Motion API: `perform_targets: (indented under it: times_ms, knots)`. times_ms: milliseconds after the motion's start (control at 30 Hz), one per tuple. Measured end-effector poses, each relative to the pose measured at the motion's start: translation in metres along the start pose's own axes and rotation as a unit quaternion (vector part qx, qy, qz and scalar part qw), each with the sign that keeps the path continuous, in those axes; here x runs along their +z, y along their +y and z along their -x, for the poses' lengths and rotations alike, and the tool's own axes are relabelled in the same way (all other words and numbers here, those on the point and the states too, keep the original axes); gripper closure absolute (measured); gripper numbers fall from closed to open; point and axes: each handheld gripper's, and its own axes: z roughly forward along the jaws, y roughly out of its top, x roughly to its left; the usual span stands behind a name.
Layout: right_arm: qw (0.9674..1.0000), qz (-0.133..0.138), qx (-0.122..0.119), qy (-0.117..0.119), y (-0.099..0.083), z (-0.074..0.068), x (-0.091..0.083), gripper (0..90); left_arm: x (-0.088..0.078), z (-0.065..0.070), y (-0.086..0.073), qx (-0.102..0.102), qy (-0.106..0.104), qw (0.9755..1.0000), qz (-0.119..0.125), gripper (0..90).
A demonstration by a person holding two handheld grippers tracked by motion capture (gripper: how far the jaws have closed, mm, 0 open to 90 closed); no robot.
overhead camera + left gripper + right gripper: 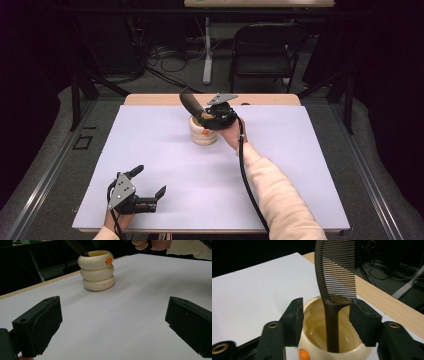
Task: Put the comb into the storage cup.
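Note:
A cream holder (202, 134) shaped like three stacked rings, with an orange dot on its rim, stands upright at the far middle of the white sheet (280, 170). A dark brown comb (190, 102) stands in it, handle down, leaning to the left. My right gripper (204, 116) hovers at the holder's rim. In the right gripper view the comb's handle (332, 325) runs between the open jaws of the right gripper (325, 317), and neither pad touches it. My left gripper (149, 181) rests at the near left, open wide and empty. From the left gripper (113, 322), the holder (98, 271) and comb (76, 247) stand farther off.
The white sheet covers a wooden table whose bare far edge (150, 99) shows behind the holder. A black folding chair (262, 50), a table leg and floor cables lie beyond the table. A black cable (245, 170) trails along the right forearm.

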Motion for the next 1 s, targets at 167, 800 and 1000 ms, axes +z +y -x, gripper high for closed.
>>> perform_targets:
  times_ms: [167, 800, 1000]
  knots:
    - [0.9998, -0.014, 0.003, 0.011, -0.001, -0.001, -0.009, 34.4, 0.001, 0.000, 0.000, 0.000, 0.000, 1.0000, -0.001, 0.9]
    - [0.9992, -0.018, 0.000, 0.034, -0.004, -0.009, -0.044, 14.2, 0.001, 0.001, 0.000, 0.000, 0.000, 1.0000, -0.001, 0.9]
    - [0.9990, -0.018, -0.003, 0.041, -0.008, -0.009, -0.055, 11.6, 0.000, 0.001, 0.000, 0.000, -0.001, 1.0000, -0.001, 0.9]
